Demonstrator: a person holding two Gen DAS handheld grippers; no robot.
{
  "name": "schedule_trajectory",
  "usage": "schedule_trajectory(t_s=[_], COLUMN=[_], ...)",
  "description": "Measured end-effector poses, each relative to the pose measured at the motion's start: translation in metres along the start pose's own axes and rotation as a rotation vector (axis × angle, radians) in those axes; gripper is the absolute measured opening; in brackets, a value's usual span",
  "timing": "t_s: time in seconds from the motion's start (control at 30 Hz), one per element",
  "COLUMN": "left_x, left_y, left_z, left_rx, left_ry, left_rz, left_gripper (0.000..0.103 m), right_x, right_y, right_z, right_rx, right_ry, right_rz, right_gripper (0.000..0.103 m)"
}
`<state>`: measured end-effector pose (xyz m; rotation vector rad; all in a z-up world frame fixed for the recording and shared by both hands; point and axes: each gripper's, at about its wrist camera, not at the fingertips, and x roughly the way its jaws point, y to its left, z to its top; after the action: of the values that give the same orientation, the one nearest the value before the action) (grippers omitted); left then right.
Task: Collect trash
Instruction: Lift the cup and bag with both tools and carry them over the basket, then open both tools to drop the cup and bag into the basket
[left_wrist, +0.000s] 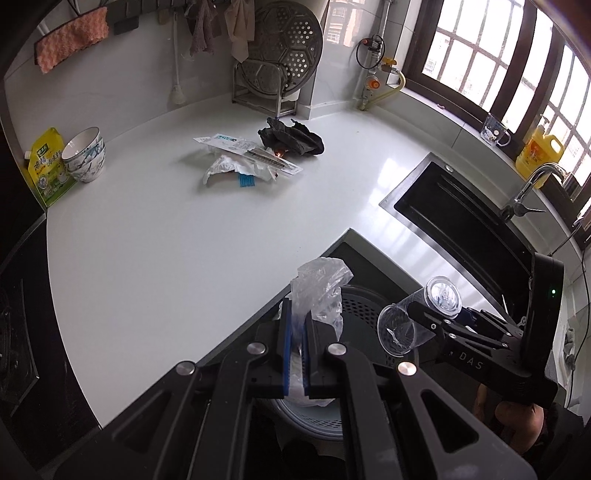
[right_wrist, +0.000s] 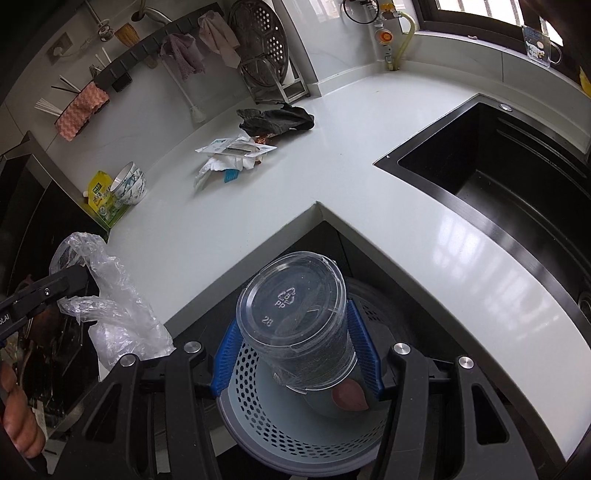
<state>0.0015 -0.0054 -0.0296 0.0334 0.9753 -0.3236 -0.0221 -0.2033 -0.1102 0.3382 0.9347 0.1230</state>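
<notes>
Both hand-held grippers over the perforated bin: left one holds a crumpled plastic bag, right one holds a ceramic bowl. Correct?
Not quite. The right hand-held gripper is shut on a clear plastic cup, not a ceramic bowl; the right wrist view shows its PP mark. The bowls sit on the counter. The rest stands: the left hand-held gripper holds the crumpled plastic bag, both over the perforated bin.

Crumpled clear bag (left_wrist: 320, 291) and clear cup (right_wrist: 299, 317), above perforated bin (right_wrist: 295, 417)

Black tongs (left_wrist: 295, 354) with blue ribbed pads (right_wrist: 360, 332), silver screws.
</notes>
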Motion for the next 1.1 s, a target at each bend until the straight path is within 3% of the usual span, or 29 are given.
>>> schedule_trajectory(t_s=[0.3,0.7,1.1], left_x=[0.012,0.068,0.13], left_y=[-0.001,-0.029,-0.049], left_z=[-0.027,-0.049,-0.063], left_rx=[-0.017,0.034,0.1], left_ry=[0.031,0.107,0.202], left_rz=[0.043,-0.011,-0.011], left_gripper=[0.005,0.005,0.005], right_x=[0.016,0.033,0.063], right_y=[-0.001,-0.031,-0.053], right_z=[-0.01,-0.036,-0.058], right_rx=[-0.045,-0.008,0.072], right_ry=[0.054,0.082,0.129], right_rz=[0.023,-0.038,-0.03], right_gripper=[0.053,0.053,0.053])
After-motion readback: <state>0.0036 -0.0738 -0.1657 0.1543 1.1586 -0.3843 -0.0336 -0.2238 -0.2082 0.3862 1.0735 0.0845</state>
